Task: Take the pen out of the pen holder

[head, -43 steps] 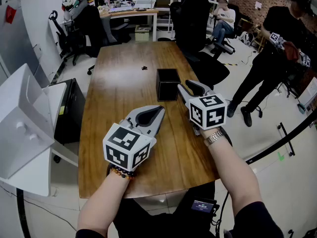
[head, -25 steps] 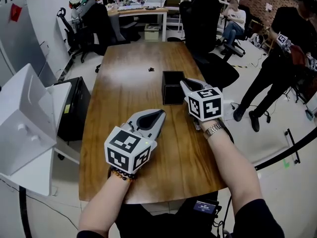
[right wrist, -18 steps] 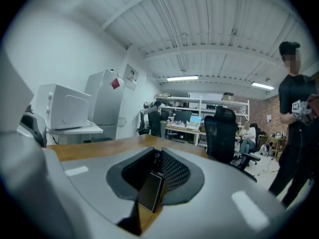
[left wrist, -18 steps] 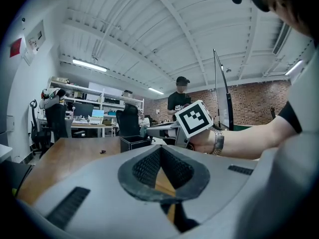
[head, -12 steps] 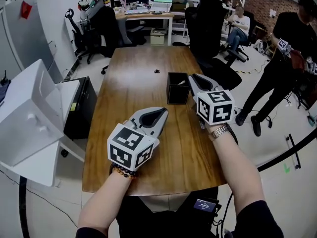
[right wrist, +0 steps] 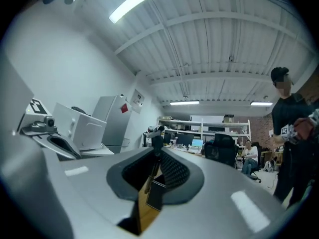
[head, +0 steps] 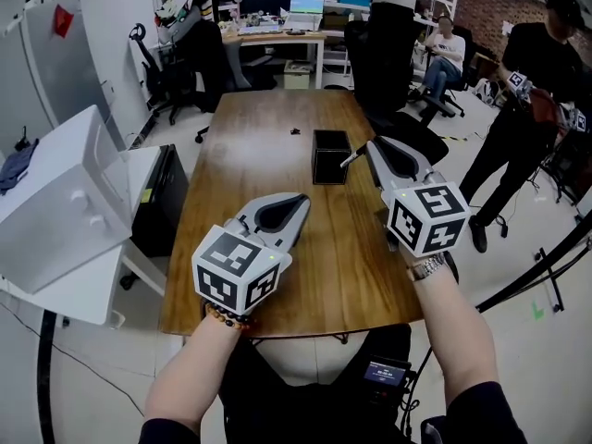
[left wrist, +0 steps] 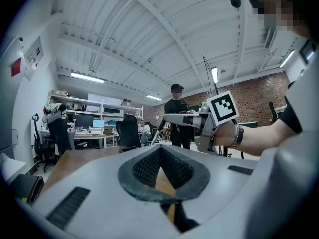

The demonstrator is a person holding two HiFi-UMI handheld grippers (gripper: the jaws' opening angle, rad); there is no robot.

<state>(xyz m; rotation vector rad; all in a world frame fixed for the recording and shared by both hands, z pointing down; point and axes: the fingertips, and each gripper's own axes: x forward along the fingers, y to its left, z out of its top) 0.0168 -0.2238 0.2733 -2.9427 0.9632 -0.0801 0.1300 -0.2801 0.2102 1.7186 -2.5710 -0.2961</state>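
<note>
- Nearest the camera, the left forearm (head: 190,377) reaches forward from the lower left, a bead bracelet (head: 222,318) at the wrist. The right forearm (head: 458,340) comes up from the lower right wearing a watch (head: 427,266).
- Over the front part of the wooden surface (head: 231,155), the left gripper (head: 298,202) hovers tilted forward and to the right. In its own view (left wrist: 160,148) the jaw tips meet, and only the surface shows through the gap behind them, so it holds nothing.
- Further on and higher, the right gripper (head: 370,146) is raised and points away from the person and slightly left. Its tip is just beside the right side of the pen holder (head: 330,155).
- The right gripper view (right wrist: 157,152) shows the jaws closed on the pen (right wrist: 152,173), gripped near its top end.
- From there the pen (head: 349,159) slants down to the pen holder's (right wrist: 155,196) open top. Whether its lower end has cleared the rim cannot be told.
- Beyond the holder, a small dark bit (head: 294,131) lies on the surface.
- At the far end stands a black office chair (head: 379,54), and a person (head: 527,81) in black stands to the right.
</note>
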